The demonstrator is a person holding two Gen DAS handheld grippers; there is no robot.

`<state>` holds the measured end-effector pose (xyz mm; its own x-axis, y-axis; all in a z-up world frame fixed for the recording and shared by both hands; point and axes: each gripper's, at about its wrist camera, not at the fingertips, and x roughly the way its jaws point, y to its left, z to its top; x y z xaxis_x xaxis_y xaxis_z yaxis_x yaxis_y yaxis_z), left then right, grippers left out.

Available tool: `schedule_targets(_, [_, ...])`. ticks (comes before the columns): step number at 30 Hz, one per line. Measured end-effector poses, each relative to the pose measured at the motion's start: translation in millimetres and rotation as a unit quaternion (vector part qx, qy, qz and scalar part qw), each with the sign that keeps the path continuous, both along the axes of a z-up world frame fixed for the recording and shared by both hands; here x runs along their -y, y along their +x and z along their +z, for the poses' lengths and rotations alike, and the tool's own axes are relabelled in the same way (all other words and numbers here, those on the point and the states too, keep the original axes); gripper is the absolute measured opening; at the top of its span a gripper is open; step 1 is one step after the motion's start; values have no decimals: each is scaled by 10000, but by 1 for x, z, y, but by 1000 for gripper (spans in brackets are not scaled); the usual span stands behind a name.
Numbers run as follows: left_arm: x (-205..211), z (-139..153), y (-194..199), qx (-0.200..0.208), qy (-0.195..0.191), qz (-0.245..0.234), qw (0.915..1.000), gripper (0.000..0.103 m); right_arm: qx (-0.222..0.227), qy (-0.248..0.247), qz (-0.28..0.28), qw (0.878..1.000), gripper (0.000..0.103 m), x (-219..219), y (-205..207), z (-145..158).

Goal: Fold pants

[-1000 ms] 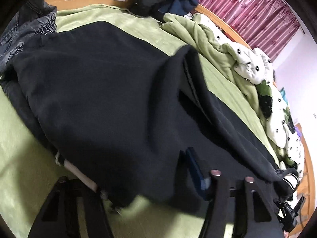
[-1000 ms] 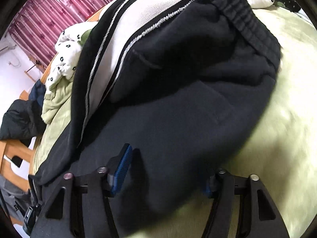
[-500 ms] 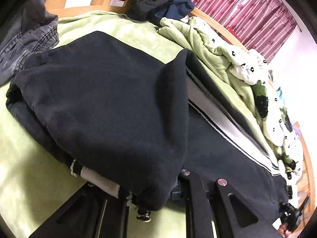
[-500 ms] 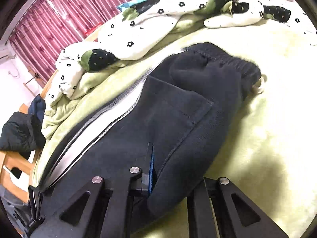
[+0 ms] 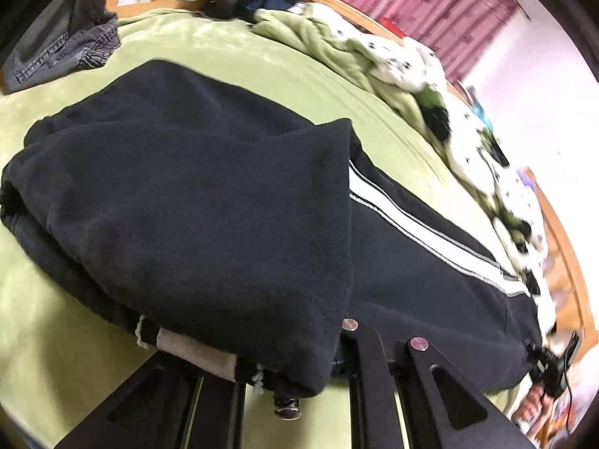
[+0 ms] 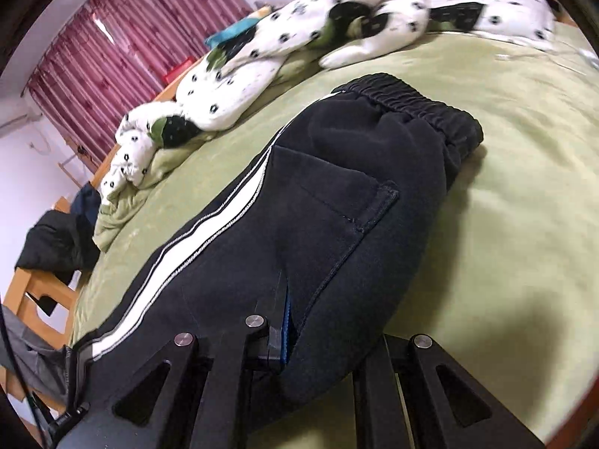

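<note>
the left gripper [image 5: 299, 370] is seen clamped tight on a folded edge of the black pants [image 5: 194, 202] at 6 o'clock. the right gripper [image 6: 322, 340] is likewise pinched on the pants [image 6: 337, 205] near a pocket. the pants are spread on the green bedsheet [image 6: 505, 224], waistband [image 6: 419, 104] toward 12 o'clock. a spotted quilt [image 6: 299, 37] is bunched at 11 o'clock.

Left gripper [image 5: 295, 370] fingertips buried under pants [image 5: 194, 217] hem; spotted quilt [image 5: 479, 142] beyond pants motion-blurred; jeans [image 5: 63, 48] cut by frame edge.
</note>
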<state>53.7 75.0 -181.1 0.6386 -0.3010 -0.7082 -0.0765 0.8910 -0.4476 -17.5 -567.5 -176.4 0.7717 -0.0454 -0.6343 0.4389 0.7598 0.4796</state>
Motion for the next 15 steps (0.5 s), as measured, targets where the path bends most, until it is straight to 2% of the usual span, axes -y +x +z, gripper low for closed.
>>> schedule_targets(2, [7, 1, -15, 27, 21, -100, 9999, 12, -41, -302, -3, 9995, 10, 4, -18, 0])
schedule_targets(5, [19, 2, -18, 26, 389, -56, 9992, 13, -345, -447, 123, 9983, 14, 4, -22, -9])
schedule_targets(6, [21, 0, -13, -61, 503, -74, 9987, 14, -478, -529, 142, 9974, 17, 6, -23, -10])
schedule_targets(7, [21, -2, -11, -137, 534, -76, 9984, 16, -510, -603, 129, 9968, 25, 7, -25, -9])
schedule_targets(8, [20, -3, -11, -219, 545, -74, 9982, 22, -458, -707, -1, 9964, 33, 10, -33, -4])
schedule_targets(9, [20, -3, -12, -282, 558, -78, 9980, 28, -355, -751, -185, 9964, 37, 14, -43, -1])
schedule_targets(11, [21, -5, -18, -385, 653, -107, 9971, 50, -3, -680, -631, 9957, 45, 25, -66, 7])
schedule_targets(13, [27, -4, -26, -321, 768, -143, 9964, 57, 131, -480, -849, 9951, 51, 40, -75, 7])
schedule_targets(15, [35, -2, -34, -282, 1023, -203, 9941, 61, 147, -191, -975, 9949, 52, 59, -71, 1])
